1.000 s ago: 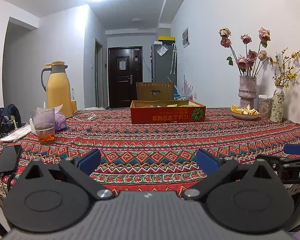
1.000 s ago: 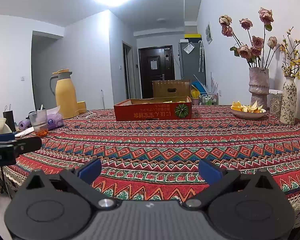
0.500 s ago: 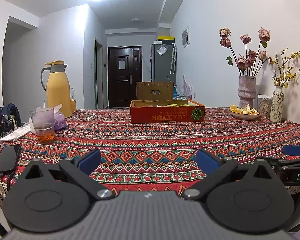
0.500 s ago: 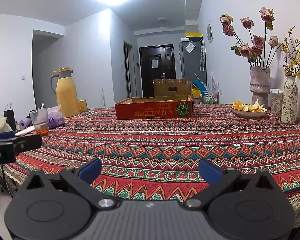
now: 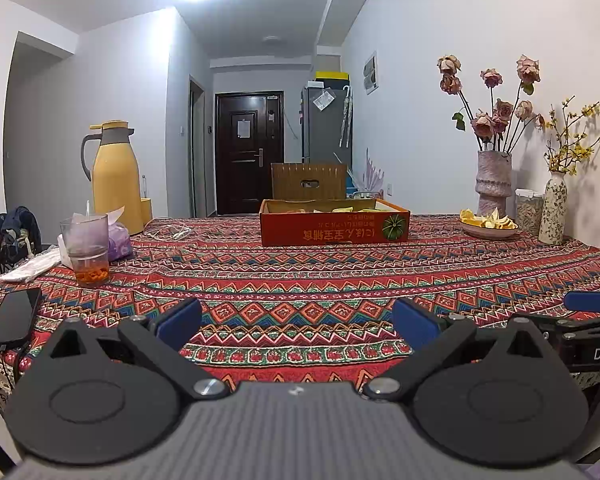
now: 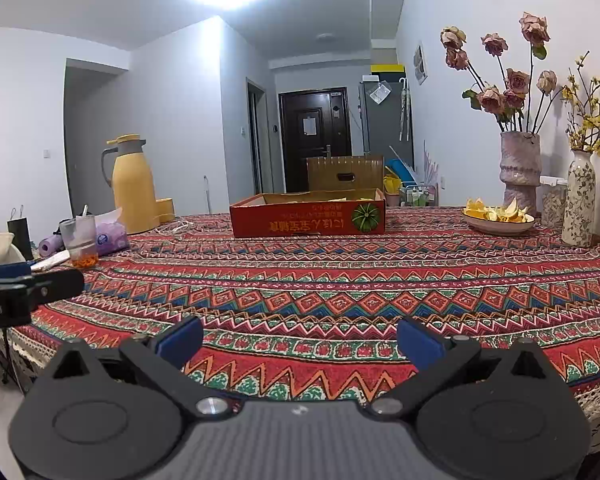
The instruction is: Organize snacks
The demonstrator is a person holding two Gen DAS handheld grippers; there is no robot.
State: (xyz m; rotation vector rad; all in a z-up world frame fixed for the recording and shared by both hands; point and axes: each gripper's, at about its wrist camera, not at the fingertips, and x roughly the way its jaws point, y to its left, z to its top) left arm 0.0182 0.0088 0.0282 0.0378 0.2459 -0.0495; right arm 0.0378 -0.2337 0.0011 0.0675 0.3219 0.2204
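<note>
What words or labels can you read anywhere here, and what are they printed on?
"DA", cut off at the frame edge: on the right tongs.
"oot.AI", start cut off: on the left tongs.
Red cardboard box: upside-down Chinese characters, too blurred to read.
Papers on the door and the fridge: unreadable.

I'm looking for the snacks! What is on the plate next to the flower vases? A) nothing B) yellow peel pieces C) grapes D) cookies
B: the plate beside the pink vase holds a pile of yellow-orange peel pieces.
</note>
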